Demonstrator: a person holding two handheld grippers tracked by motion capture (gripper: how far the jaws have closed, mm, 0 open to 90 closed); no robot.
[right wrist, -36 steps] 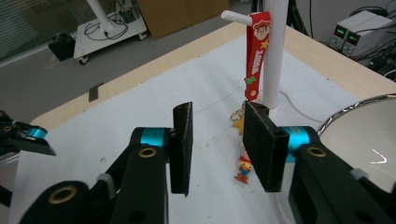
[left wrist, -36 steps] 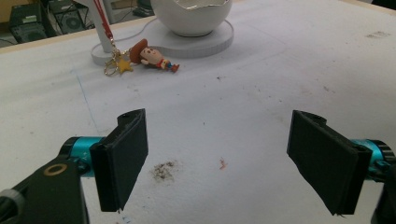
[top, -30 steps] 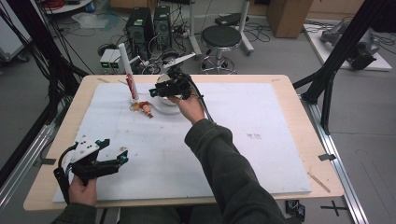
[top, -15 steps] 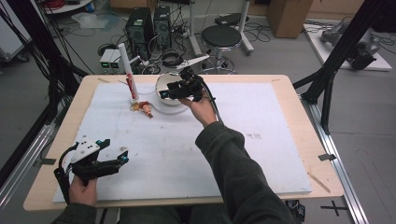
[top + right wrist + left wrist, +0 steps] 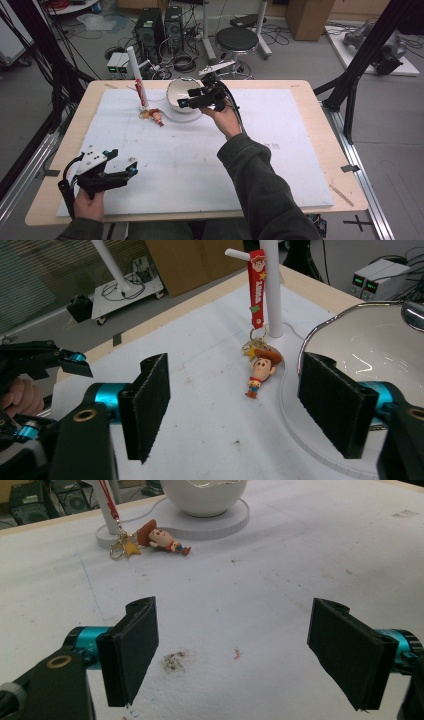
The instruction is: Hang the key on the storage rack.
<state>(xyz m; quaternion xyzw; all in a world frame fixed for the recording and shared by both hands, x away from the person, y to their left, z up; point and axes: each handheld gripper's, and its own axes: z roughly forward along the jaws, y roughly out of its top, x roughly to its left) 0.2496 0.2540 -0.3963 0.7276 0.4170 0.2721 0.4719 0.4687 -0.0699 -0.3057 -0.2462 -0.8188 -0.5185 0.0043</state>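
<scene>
The right gripper (image 5: 186, 102) hangs over the white bowl (image 5: 175, 95) at the far side of the table, and its jaws stand wide apart with nothing between them. It points to the left, toward the cowboy keychain (image 5: 156, 116). This small figure lies flat on the white mat (image 5: 280, 150), just left of the round base under the bowl and near the foot of the white post (image 5: 135, 65). Its red strap (image 5: 256, 287) hangs from the peg of this post, so the figure is tied to the post through the gold ring.

The step in hand seems to be the reach for the figure. To do it well, the gripper should come lower and more to the left, away from the bowl rim, then close across the body of the figure, not on the thin strap.

The left gripper (image 5: 117, 172) rests at the near left corner, its jaws also apart and empty.
</scene>
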